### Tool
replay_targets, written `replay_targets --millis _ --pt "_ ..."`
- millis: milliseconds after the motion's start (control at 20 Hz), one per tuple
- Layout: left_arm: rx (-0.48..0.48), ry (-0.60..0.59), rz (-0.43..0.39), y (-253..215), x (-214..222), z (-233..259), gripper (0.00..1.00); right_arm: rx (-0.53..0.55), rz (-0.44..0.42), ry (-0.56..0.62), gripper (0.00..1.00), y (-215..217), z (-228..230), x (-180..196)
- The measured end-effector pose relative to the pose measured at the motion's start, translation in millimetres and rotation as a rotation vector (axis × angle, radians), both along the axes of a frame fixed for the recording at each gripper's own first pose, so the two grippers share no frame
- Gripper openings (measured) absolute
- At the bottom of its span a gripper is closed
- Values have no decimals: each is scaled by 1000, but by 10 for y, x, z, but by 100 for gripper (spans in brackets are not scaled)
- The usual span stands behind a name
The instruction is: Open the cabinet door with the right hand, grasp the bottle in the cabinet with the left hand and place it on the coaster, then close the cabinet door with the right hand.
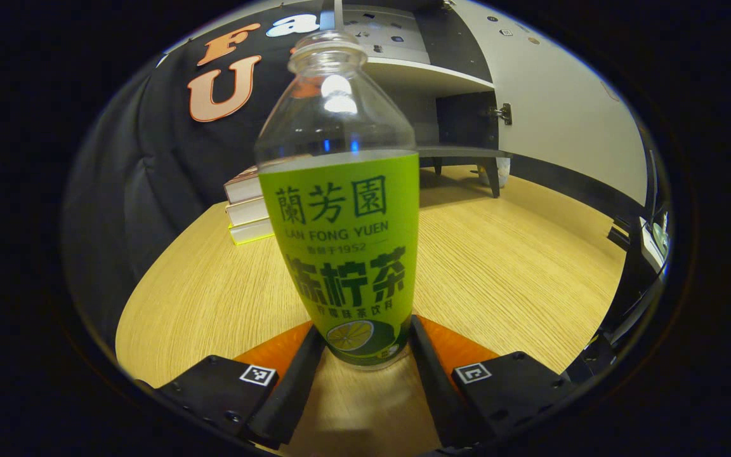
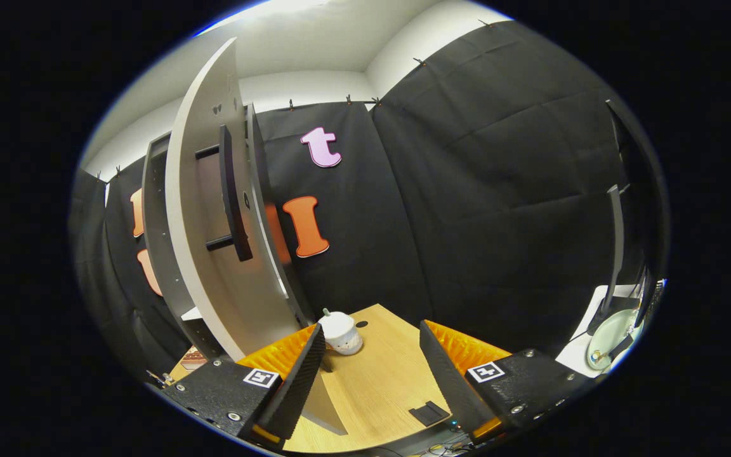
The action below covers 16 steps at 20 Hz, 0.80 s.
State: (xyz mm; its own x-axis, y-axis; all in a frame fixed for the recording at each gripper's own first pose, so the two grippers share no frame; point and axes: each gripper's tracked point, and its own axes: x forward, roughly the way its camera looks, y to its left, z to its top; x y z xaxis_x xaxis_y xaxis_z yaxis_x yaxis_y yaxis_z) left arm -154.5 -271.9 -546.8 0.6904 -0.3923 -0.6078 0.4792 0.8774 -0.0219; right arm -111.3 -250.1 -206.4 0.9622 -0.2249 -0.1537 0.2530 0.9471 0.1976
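In the left gripper view the left gripper [image 1: 365, 355] clamps the bottle [image 1: 343, 209] low on its green label, both fingers pressed to its sides; the bottle stands upright at centre frame, uncapped, over the wooden table [image 1: 505, 266]. Whether it rests on a coaster I cannot tell. Books [image 1: 248, 206] are stacked at left behind it, and the cabinet [image 1: 441, 82] stands open at upper right. In the right gripper view the right gripper [image 2: 372, 362] is spread apart, empty, just beside the open cabinet door [image 2: 204, 209] with its dark handle [image 2: 232, 197] at left of frame.
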Motion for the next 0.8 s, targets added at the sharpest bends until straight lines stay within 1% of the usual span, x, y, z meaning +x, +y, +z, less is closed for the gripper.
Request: replay_targets --millis 150,200,250,300,500,700,800 --pt "-9 -11 -13 -10 -96 89 87 -4 8 10 93 17 -50 -45" --pt "-12 -16 -17 -11 -125 132 89 -2 11 11 93 25 -57 -58" --pt "-11 -22 -21 -3 -146 155 93 -1 11 11 93 20 -58 -74" --pt "-12 -27 -21 2 -160 190 94 -4 9 13 93 6 -67 -98" --pt "-24 -27 -8 63 -213 264 95 -51 -30 31 93 -136 -165 -179" --pt "-23 -33 -3 113 -279 314 95 -80 -62 85 93 -273 -463 -199" --pt "-26 -35 -8 112 -313 327 95 -76 -73 124 94 -333 -679 -149"
